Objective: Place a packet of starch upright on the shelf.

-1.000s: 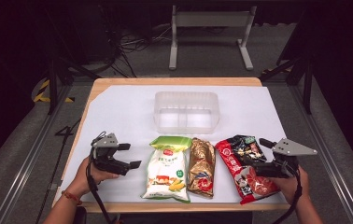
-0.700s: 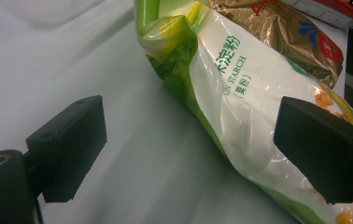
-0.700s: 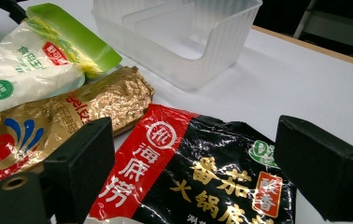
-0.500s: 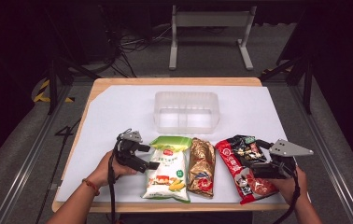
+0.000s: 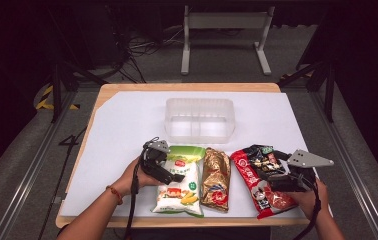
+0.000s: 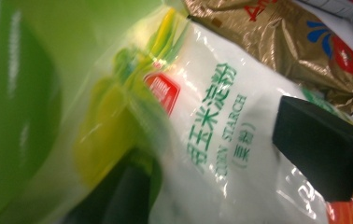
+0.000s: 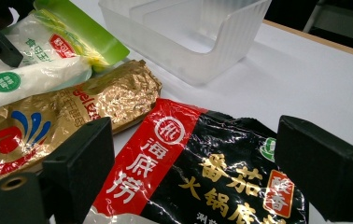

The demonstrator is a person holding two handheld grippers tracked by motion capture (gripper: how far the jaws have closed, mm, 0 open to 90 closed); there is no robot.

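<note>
Left gripper point(image 5: 169, 172) now moved in over starch bag point(image 5: 179, 186), jaws spread around it. Ready to clamp. Right gripper point(image 5: 277, 176) released above red pouch point(image 5: 257, 185).

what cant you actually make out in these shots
- Left gripper grip: in the left gripper view the corn starch bag is so close that one jaw is a dark blur behind its film; open or shut is unclear.
- Red and black packet: its lower part is cut off by the bottom edge of the right gripper view.
- Gold packet: print too small in the high view.
</note>
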